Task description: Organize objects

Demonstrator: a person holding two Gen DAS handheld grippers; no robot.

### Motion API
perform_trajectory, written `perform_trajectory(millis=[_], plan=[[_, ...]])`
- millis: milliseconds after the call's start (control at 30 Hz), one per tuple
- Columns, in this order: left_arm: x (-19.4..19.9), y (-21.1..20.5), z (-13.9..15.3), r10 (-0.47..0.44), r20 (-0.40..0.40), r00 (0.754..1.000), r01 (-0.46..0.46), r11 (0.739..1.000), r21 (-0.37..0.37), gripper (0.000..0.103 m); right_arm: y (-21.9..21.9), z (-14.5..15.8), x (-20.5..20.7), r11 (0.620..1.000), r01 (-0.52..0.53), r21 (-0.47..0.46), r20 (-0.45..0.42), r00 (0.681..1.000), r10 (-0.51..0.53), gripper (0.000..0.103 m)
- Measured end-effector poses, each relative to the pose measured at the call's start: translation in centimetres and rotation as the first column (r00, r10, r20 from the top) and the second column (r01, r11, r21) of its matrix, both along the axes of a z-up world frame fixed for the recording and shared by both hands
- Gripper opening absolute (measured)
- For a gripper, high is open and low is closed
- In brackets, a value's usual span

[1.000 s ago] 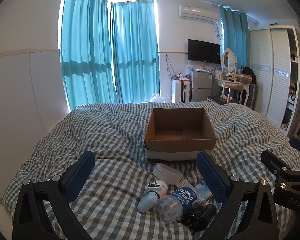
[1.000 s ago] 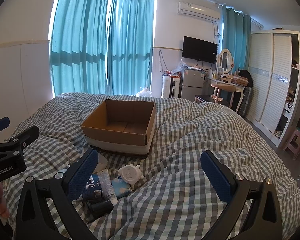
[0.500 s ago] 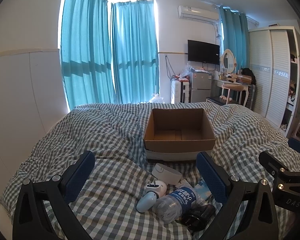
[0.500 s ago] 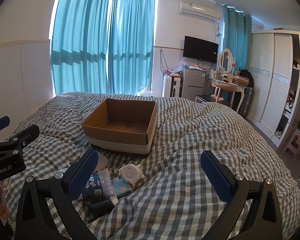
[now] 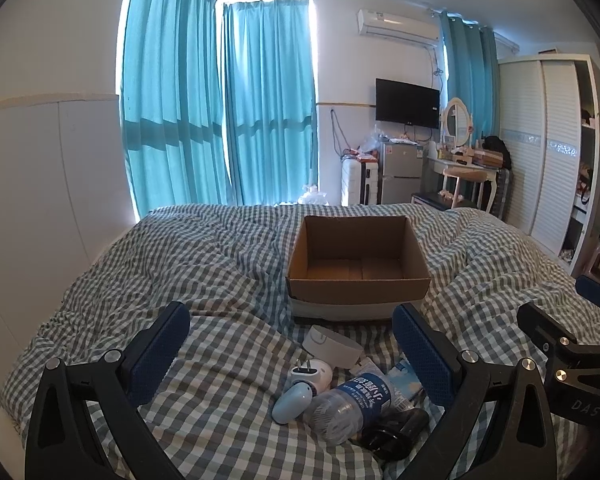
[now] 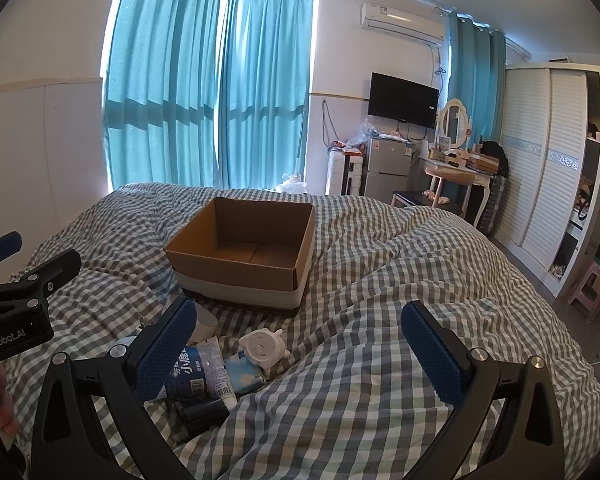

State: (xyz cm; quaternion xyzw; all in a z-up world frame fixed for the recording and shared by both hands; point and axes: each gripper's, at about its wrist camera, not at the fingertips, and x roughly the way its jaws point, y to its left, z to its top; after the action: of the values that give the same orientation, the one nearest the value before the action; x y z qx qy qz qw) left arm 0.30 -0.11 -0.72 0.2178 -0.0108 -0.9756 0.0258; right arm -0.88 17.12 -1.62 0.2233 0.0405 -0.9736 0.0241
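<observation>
Little has shifted since a second ago: both grippers hover over the checked quilt [image 5: 204, 264]. Left gripper [image 5: 291, 350] and right gripper [image 6: 299, 344] both gape wide, empty. Nearer than the cardboard box [image 5: 358, 270], the water bottle [image 5: 350, 404] lies between the left gripper's fingers.

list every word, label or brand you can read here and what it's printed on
"GenRobot.AI": on the left hand-held gripper body, right wrist view.
"DAS": on the right hand-held gripper body, cut off at the frame edge.
Large Chinese characters on the water bottle label: too distorted to read reliably.
Barcode and small print on the bottle label: too small.
Fridge stickers: blurred.
</observation>
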Motion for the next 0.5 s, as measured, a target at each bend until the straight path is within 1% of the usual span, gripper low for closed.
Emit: perform_trajectory(millis=[500], plan=[[0.19,0.15,-0.02,0.003,-0.003,1.0,-0.003,1.0,-0.013,0.103,-0.14,0.06,0.03,1.0,-0.001,0.002,0.002,1.0,0.001,0.103]])
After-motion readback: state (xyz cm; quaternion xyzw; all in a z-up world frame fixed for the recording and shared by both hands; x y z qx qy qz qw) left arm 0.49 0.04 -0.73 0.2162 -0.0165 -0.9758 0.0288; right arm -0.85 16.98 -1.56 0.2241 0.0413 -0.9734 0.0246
